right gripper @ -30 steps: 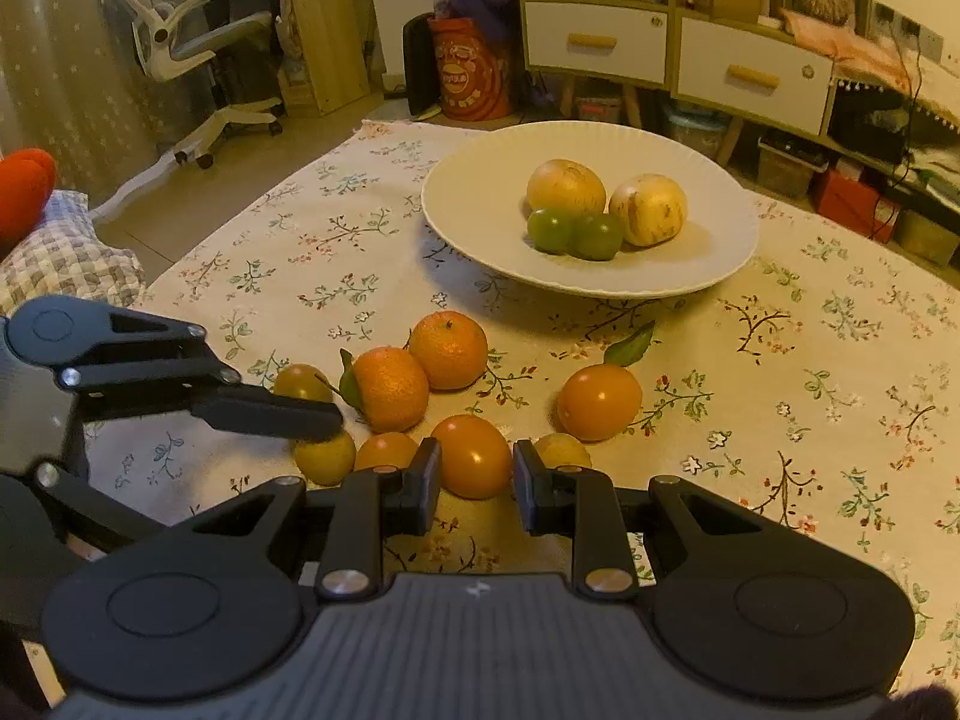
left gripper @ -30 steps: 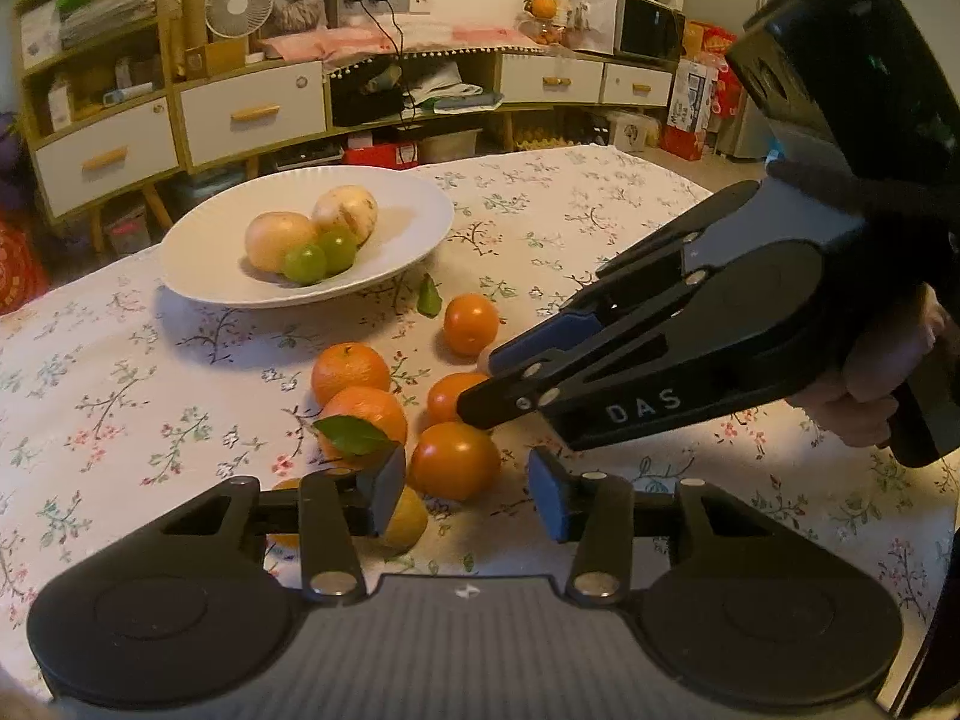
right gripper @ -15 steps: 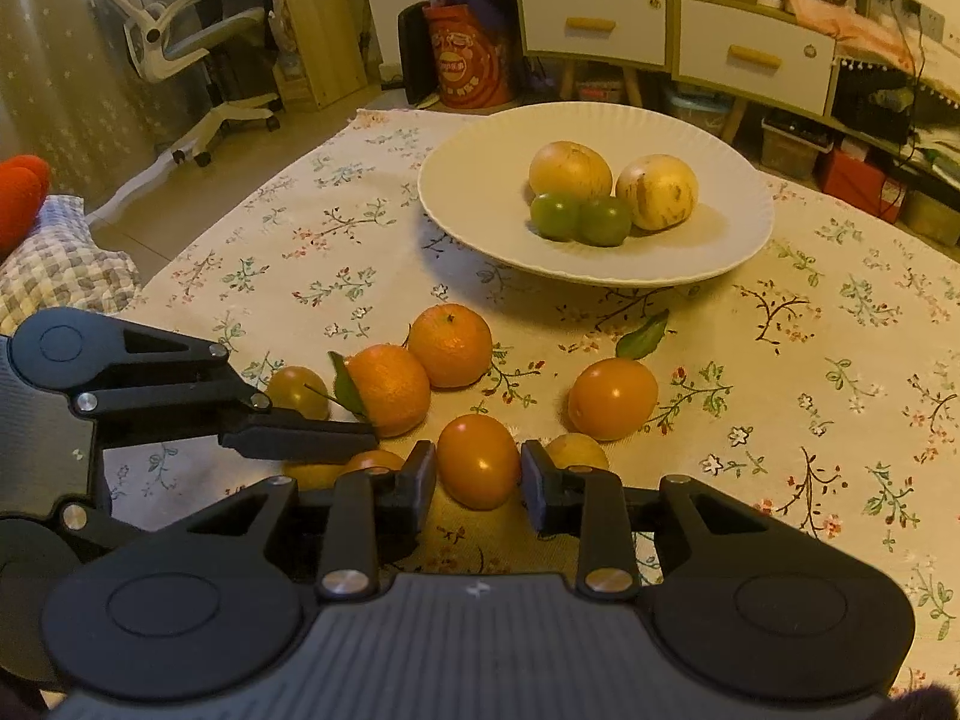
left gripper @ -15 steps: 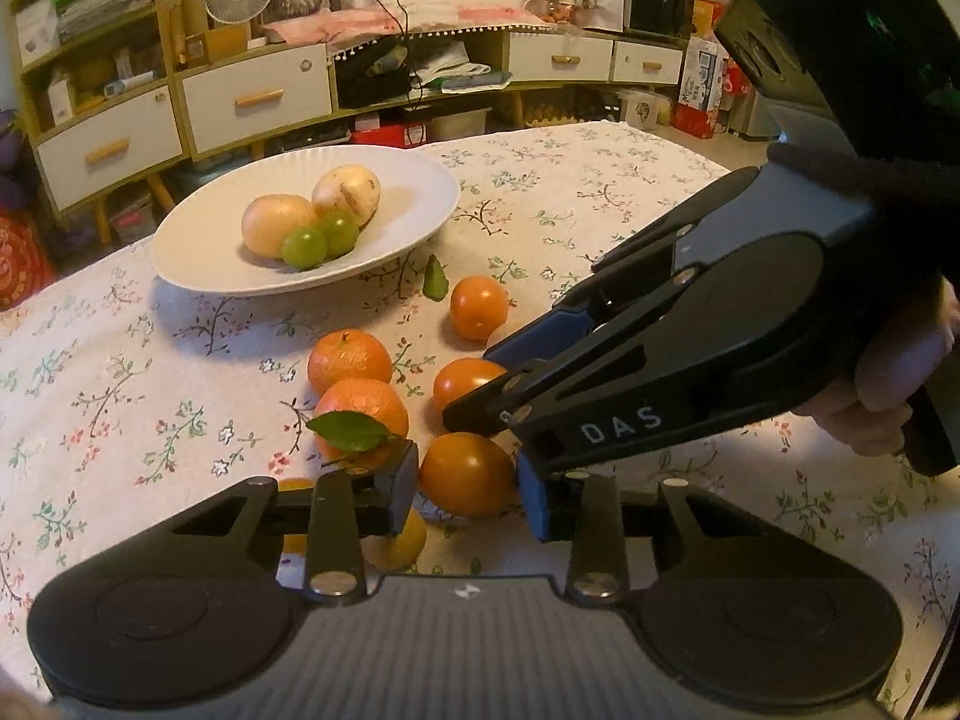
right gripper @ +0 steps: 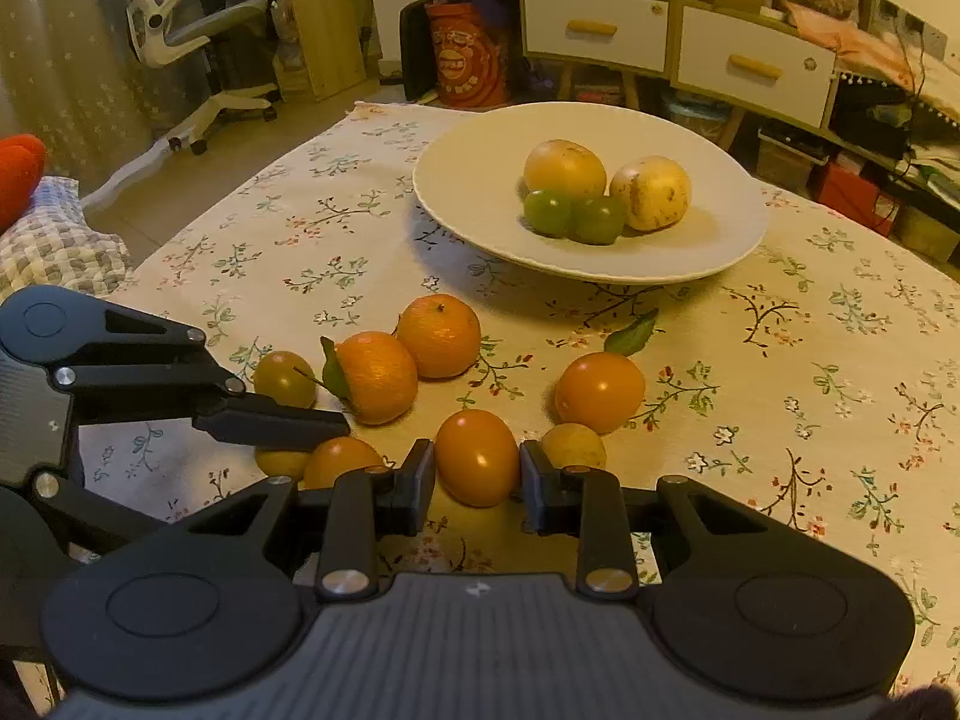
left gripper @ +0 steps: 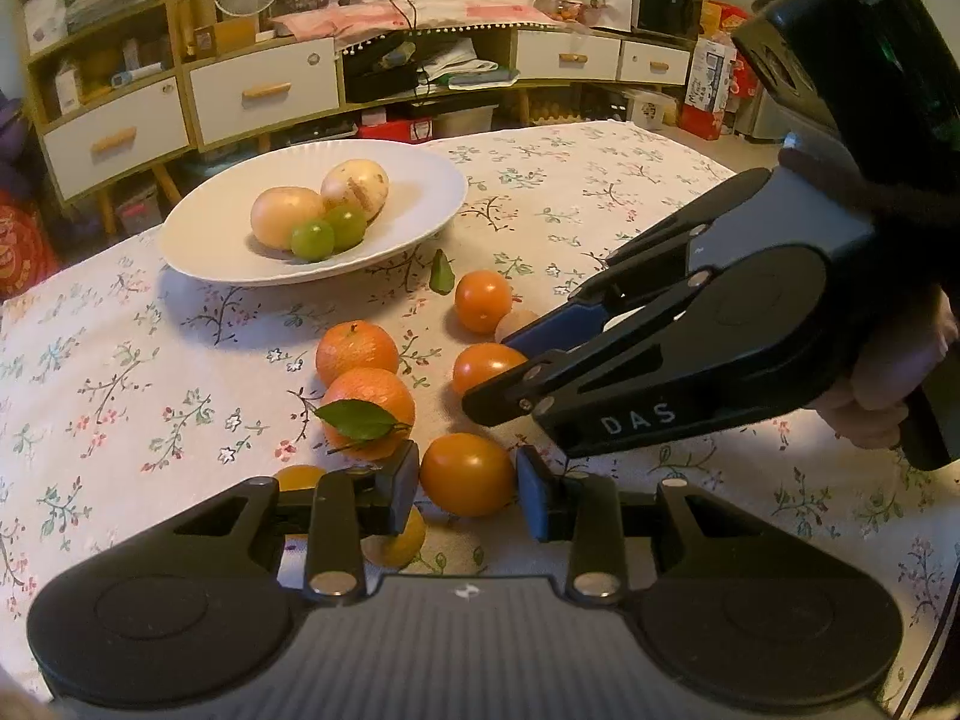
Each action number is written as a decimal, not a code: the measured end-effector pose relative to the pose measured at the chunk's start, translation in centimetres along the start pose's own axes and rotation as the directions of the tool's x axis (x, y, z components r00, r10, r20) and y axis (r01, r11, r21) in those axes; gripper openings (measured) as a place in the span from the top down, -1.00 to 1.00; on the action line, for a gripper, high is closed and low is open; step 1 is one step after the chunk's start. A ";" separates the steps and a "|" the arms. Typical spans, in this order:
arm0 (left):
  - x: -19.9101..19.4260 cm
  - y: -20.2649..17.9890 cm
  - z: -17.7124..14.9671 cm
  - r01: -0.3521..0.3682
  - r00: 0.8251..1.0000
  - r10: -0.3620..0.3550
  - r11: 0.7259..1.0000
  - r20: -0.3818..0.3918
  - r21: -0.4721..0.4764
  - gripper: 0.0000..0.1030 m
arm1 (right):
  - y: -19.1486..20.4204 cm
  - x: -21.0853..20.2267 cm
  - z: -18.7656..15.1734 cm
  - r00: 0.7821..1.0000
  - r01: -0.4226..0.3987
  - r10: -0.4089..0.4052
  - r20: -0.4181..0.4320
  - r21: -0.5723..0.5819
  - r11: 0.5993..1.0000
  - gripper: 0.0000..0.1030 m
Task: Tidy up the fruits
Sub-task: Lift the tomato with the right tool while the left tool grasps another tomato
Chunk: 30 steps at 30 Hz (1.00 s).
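Orange smooth fruit (left gripper: 467,473) sits clamped between the left gripper (left gripper: 467,489) pads on the floral tablecloth (left gripper: 120,360), those jaws having just closed in on it. Beside it, the right gripper (right gripper: 477,483) clasps a second orange fruit (right gripper: 477,457). Farther back: two leafy-rinded mandarins (left gripper: 367,411), then the white plate (left gripper: 198,240) bearing pale and green fruit.

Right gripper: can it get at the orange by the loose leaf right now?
Probably not: right gripper is shut on another orange fruit. Target orange lies just ahead, uncovered, with a small yellow fruit at its near side.
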<state>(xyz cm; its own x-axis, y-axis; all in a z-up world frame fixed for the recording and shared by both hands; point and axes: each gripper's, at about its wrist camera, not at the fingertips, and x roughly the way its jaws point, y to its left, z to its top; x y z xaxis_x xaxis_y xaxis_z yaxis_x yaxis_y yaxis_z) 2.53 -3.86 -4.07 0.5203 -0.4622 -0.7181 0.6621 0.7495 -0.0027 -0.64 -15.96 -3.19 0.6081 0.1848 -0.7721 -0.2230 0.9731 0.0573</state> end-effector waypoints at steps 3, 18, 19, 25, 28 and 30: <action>-0.1 0.0 0.0 -0.001 1.000 0.001 1.000 0.000 0.000 0.65 | -0.1 0.0 0.1 1.000 0.011 -0.011 0.003 0.002 1.000 0.47; -1.0 0.4 0.2 0.012 1.000 -0.012 1.000 0.015 -0.023 0.65 | -0.7 -1.3 0.7 0.999 0.021 -0.022 0.040 0.019 1.000 0.47; -1.1 0.4 0.2 0.013 1.000 -0.012 1.000 0.015 -0.024 0.65 | -0.7 -1.3 0.8 0.999 0.021 -0.022 0.041 0.020 1.000 0.47; -1.6 0.6 0.6 0.013 1.000 -0.012 0.999 0.023 -0.043 0.65 | -0.8 -1.9 1.2 0.998 0.013 -0.014 0.062 0.025 1.000 0.47; -1.9 0.8 1.0 0.011 0.999 -0.009 0.999 0.031 -0.052 0.65 | -1.0 -2.1 1.5 0.997 0.014 -0.017 0.074 0.031 0.999 0.47; -2.1 0.9 1.2 0.008 0.999 -0.006 0.998 0.038 -0.059 0.65 | -1.1 -2.3 1.7 0.996 0.017 -0.020 0.081 0.037 0.999 0.47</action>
<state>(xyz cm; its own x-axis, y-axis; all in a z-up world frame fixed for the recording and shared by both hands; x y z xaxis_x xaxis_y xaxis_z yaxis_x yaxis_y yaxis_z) 2.71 -2.82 -1.75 0.5364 -0.4839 -0.6914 0.6333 0.7724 -0.0492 -0.46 -17.26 -0.38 0.6723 0.1756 -0.7191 -0.1841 0.9806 0.0673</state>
